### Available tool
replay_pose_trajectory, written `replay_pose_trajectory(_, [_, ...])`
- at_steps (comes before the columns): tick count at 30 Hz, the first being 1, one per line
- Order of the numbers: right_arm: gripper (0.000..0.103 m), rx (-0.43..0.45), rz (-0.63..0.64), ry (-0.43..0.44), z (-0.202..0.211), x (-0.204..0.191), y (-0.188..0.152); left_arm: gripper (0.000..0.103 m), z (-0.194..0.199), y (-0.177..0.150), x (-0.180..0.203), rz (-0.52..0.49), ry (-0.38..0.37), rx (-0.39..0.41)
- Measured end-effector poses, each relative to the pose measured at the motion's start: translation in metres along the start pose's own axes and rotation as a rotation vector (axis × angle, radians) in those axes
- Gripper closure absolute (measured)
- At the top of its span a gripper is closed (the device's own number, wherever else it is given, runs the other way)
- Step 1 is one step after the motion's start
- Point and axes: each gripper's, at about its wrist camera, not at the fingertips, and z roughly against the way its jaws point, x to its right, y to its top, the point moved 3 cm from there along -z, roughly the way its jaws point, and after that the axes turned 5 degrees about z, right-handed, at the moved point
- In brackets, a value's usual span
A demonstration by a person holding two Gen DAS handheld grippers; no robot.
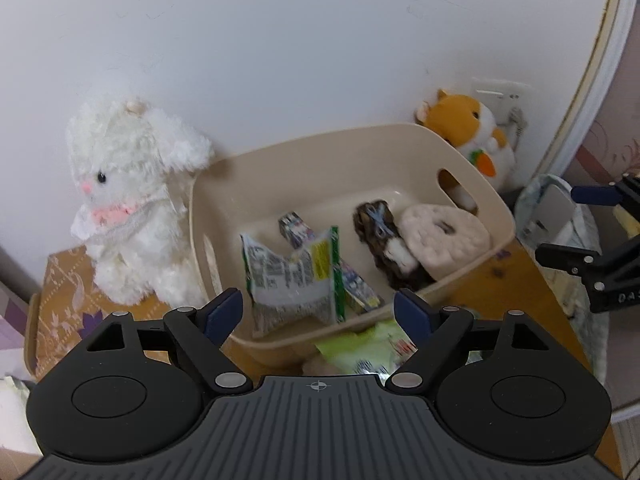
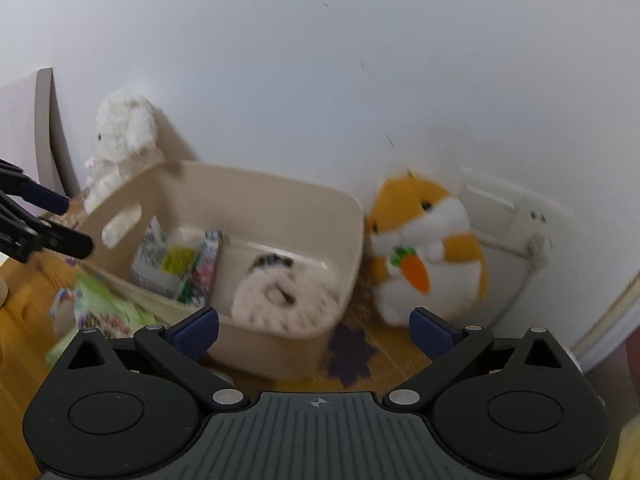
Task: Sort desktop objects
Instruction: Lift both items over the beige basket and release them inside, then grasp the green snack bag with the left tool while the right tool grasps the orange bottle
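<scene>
- Hovering over the desk, the left gripper (image 1: 318, 312) has its blue pads spread about as wide as they go, and nothing sits between them.
- Same story for the right gripper (image 2: 314, 330): jaws gaping, empty, aimed down at the near corner of the beige basket (image 1: 404, 132).
- Inside that basket lie a torn white-and-green snack packet (image 1: 292, 276), a small printed box (image 1: 296, 230), a dark furry toy (image 1: 380, 240) and a pale fluffy ring cushion (image 1: 444, 236), the toy leaning against the cushion.
- Outside it, just beside the front wall on the wooden desk (image 1: 516, 276), lies a light green wrapper (image 1: 360, 354), partly hidden under the left gripper's body.
- My read: that wrapper is the next candidate for sorting, since it lies loose on the desk.
- It should handle as very light, thin and crinkly, likely slippery film; it will buckle rather than resist.
- Best hold looks like a pinch on a raised edge or sealed seam, not the flat middle, where the pads could skid on the wood.
- A white plush rabbit (image 1: 132, 208) sits left of the basket and an orange hamster plush (image 2: 428, 248) to its right, both against the wall.
- Those two would be soft and squashy, forgiving of a firm body grab.
- Motion blur softens the right wrist view, so fine detail there is unclear.
</scene>
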Motion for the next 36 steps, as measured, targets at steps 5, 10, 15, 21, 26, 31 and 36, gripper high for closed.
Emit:
replay_pose_trajectory(5, [0.000, -0.038, -0.008, 0.035, 0.009, 0.008, -0.026, 0.019, 0.002, -0.016, 0.008, 0.008, -0.042, -0.042])
replay_pose_trajectory(10, [0.000, -0.079, 0.033, 0.138, 0.015, 0.000, -0.053, 0.019, -0.005, -0.034, 0.011, 0.006, -0.070, -0.105])
replay_pose_trajectory(15, [0.000, -0.142, 0.051, 0.213, 0.010, -0.010, -0.080, 0.019, -0.021, -0.049, 0.013, 0.027, -0.072, -0.164])
replay_pose_trajectory(21, [0.000, -0.200, 0.198, 0.227, -0.004, -0.029, -0.102, 0.019, -0.041, -0.055, 0.021, 0.027, -0.086, -0.194])
replay_pose_trajectory(26, [0.004, -0.219, 0.268, 0.238, -0.019, -0.036, -0.108, 0.019, -0.058, -0.054, 0.028, 0.047, -0.093, -0.201])
replay_pose_trajectory(31, [0.013, -0.230, 0.275, 0.262, -0.031, -0.036, -0.109, 0.019, -0.070, -0.053, 0.035, 0.061, -0.099, -0.205])
replay_pose_trajectory(36, [0.031, -0.244, 0.296, 0.294, -0.037, -0.041, -0.110, 0.022, -0.076, -0.054, 0.038, 0.079, -0.118, -0.207])
